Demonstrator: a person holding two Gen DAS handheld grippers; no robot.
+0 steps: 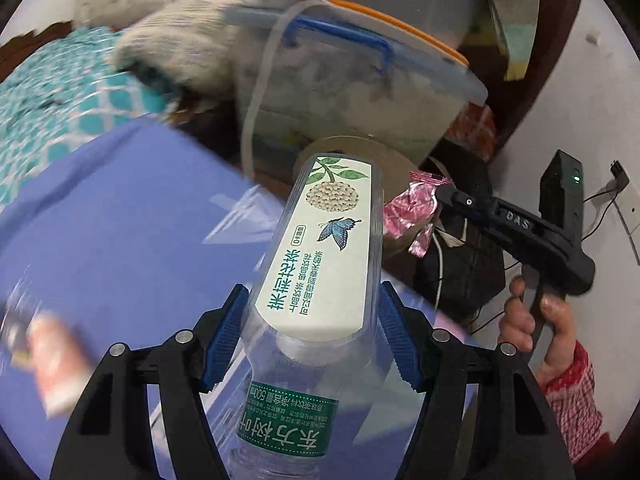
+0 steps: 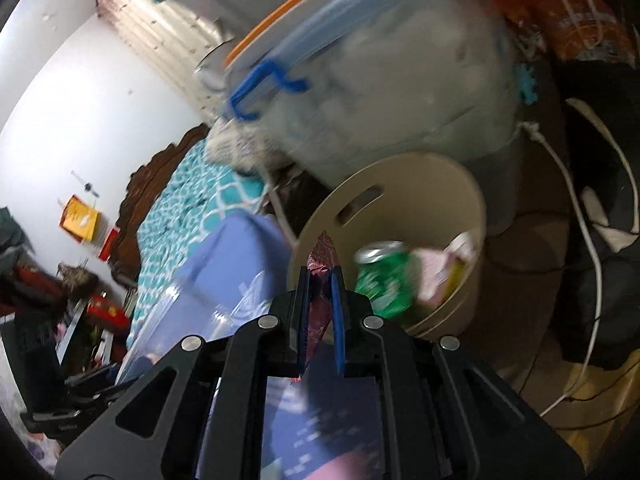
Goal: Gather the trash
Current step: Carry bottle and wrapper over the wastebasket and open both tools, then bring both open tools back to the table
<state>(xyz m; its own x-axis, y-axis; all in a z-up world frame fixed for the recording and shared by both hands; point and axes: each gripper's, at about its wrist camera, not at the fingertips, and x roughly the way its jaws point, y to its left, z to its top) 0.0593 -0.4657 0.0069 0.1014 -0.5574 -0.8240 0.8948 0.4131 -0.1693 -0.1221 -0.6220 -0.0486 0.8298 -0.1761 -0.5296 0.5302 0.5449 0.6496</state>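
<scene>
one clear storage box (image 2: 400,92) looms behind the beige bin (image 2: 400,216).

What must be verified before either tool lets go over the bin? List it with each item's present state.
1. Left tool clamped on the bottle: ok, blue pads press its clear sides.
2. Right tool pinching the pink wrapper: ok.
3. Beige bin open with room inside: ok, only a green can and some packaging lie in it.
4. Wrapper over the bin mouth: ok, it hangs at the rim.
5. Bottle over the bin mouth: cannot tell, the bottle hides the rim.
6. White cable away from the bin: ok.
</scene>
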